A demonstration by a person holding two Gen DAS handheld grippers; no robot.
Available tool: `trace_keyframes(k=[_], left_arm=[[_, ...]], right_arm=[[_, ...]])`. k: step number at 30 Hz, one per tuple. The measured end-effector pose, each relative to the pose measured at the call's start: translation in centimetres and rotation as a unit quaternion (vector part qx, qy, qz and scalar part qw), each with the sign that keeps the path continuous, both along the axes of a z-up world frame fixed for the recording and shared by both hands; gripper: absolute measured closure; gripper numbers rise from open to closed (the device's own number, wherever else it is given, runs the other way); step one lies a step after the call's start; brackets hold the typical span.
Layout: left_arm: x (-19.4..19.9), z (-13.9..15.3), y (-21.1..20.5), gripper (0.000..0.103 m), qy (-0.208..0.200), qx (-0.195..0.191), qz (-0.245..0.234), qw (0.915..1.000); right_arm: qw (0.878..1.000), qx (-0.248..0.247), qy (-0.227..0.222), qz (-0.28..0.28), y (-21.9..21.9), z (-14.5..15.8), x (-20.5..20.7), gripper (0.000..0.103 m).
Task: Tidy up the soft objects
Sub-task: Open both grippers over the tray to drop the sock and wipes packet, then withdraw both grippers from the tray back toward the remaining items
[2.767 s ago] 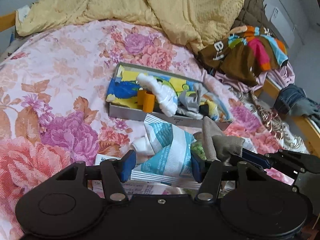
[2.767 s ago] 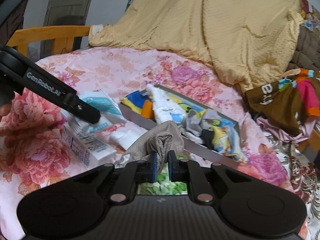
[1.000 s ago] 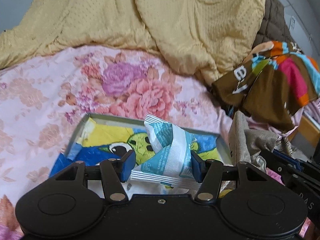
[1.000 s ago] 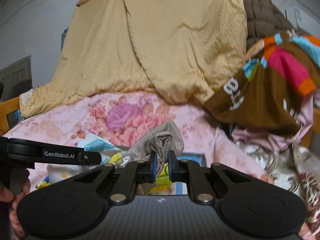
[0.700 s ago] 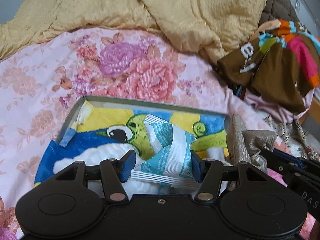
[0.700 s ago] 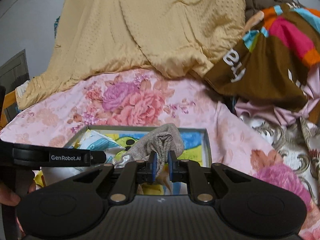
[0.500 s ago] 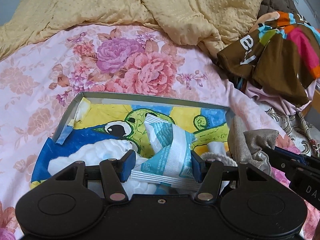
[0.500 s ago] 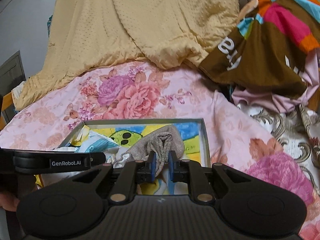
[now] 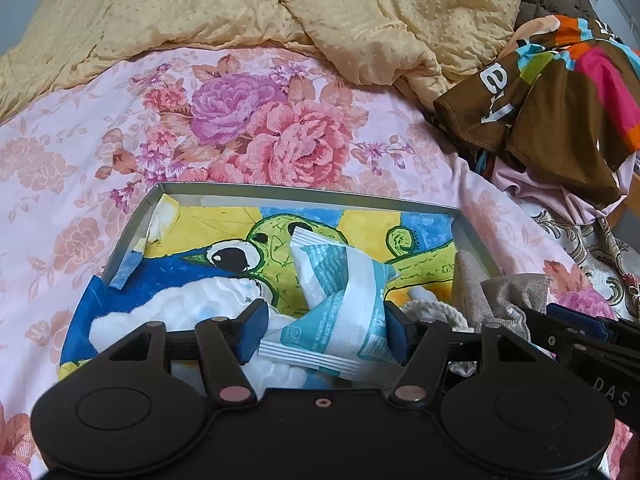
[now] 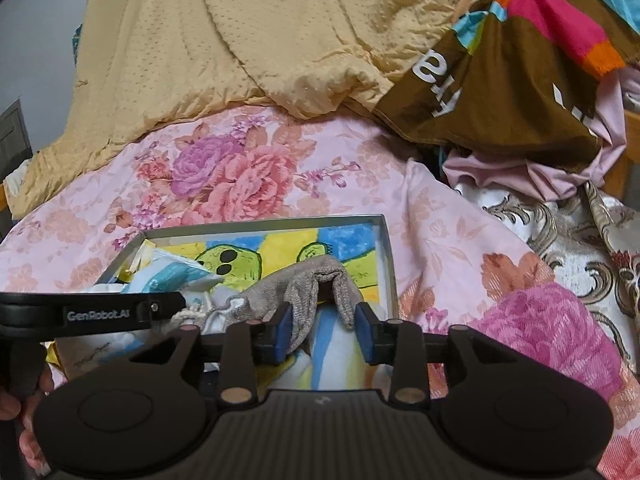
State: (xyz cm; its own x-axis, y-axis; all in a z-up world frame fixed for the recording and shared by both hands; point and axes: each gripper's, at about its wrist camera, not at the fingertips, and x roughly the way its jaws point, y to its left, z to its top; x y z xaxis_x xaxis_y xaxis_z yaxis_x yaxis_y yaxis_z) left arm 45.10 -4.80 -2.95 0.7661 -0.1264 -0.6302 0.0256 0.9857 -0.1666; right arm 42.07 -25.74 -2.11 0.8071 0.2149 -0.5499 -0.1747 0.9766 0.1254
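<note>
Nearest me, my right gripper (image 10: 323,332) is opening over the near right part of the shallow box (image 10: 390,252); the grey knitted cloth (image 10: 316,284) sags between the parting jaws, brushing the left pad while the right pad stands clear, so I judge it released and settling into the box. It is limp and light, folds wherever it is let go, and would be best pinched at a bunched fold, not a loose edge.

My left gripper (image 9: 322,330) is also opening, with the teal and white plastic packet (image 9: 340,300) between its jaws. Its right corner touches the right pad and the left pad has a gap, so the grip looks slack. The packet is crinkly, light and probably slippery; a hold across its thicker middle should serve better than its sealed edge.

Both things hang over the box, above a fluffy white wad (image 9: 180,304) and a coil of pale cord (image 9: 436,310) lying on its cartoon-printed floor. Beyond the box's far wall lies the floral bedsheet (image 9: 256,128), then the rumpled yellow quilt (image 9: 280,8), with a brown multicoloured garment (image 9: 560,112) off to the box's far right.
</note>
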Motion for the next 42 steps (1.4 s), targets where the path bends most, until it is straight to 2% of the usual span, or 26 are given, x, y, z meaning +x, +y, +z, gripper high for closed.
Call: trace_keyframes(k=[5,7,12,20,28,35,42], left_arm=[[-0.4,0.0,0.1,0.031,-0.003,0.003,-0.001,1.0000],[-0.7,0.2,0.1,0.025,-0.006,0.004,-0.001,1.0000],[-1.7,1.2,0.4,0.021,-0.011,0.001,0.007,0.9999],[-4.9,3.9,1.6,0.010,-0.043,0.001,0.035,0.9985],[-9.7,7.3,2.4,0.002,-0.086,-0.010,0.047,0.9951],[-14.0,9.6,2.4,0.001,-0.115,-0.018,0.042,0.9924],[-18.5,10.8,2.5,0.001,-0.144,-0.017,0.034,0.9889]], right_arm=[[1.000,-0.002,-0.003,-0.001,-0.2,0.1,-0.1,0.055],[1.000,-0.003,-0.007,-0.004,-0.3,0.3,-0.2,0.053],[1.000,0.006,-0.017,-0.007,-0.7,1.0,-0.7,0.042],[0.998,0.024,-0.052,-0.012,-1.6,3.1,-3.0,0.018],[0.994,0.030,-0.105,-0.012,-2.2,6.3,-7.4,0.008],[0.990,0.032,-0.140,-0.011,-2.2,8.2,-11.6,0.001],[0.988,0.024,-0.155,-0.008,-1.9,9.0,-15.2,0.000]])
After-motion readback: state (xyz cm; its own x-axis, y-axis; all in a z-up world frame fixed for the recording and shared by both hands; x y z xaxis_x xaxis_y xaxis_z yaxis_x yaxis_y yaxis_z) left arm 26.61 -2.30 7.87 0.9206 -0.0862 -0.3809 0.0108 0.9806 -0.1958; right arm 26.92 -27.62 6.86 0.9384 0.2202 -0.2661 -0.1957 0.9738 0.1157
